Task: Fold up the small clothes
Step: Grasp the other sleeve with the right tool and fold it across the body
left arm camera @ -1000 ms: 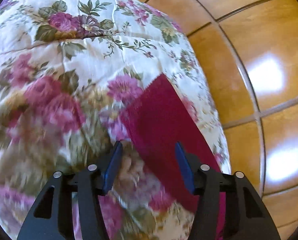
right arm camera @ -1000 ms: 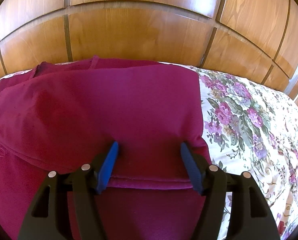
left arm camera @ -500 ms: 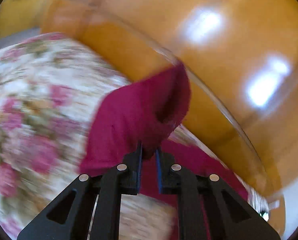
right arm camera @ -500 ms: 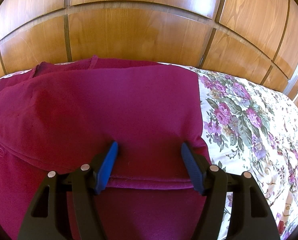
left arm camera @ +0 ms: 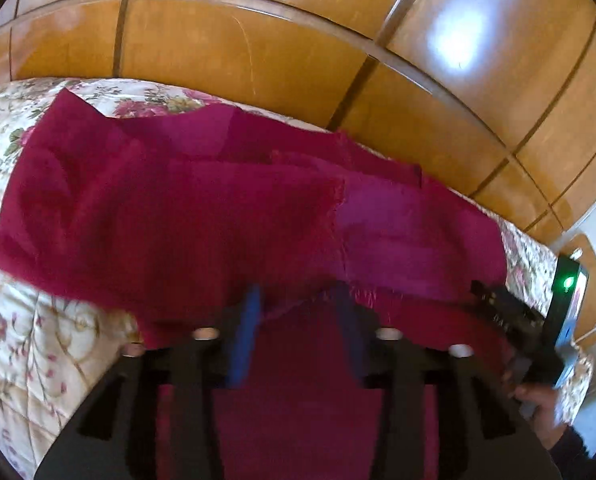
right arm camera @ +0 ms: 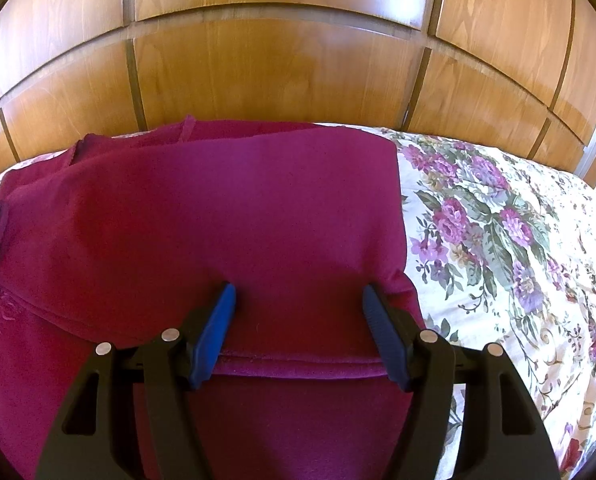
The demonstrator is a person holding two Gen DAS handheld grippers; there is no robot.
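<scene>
The crimson garment (right arm camera: 225, 216) lies spread on the floral bedspread (right arm camera: 510, 248), filling the centre and left of both views below the wooden panels (right arm camera: 277, 76). The left gripper (left arm camera: 298, 304) is opening – cloth lies beneath, nothing pinched. The right gripper (right arm camera: 298, 300) stands released over the folded hem.

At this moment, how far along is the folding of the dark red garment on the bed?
Partly done. The dark red garment lies on the floral bedspread with its right side already folded inward, giving a straight edge. In hand: the left gripper is opening above the left side, no cloth pinched; the right gripper hovers open over the hem. Left: further folding into a compact bundle.
</scene>
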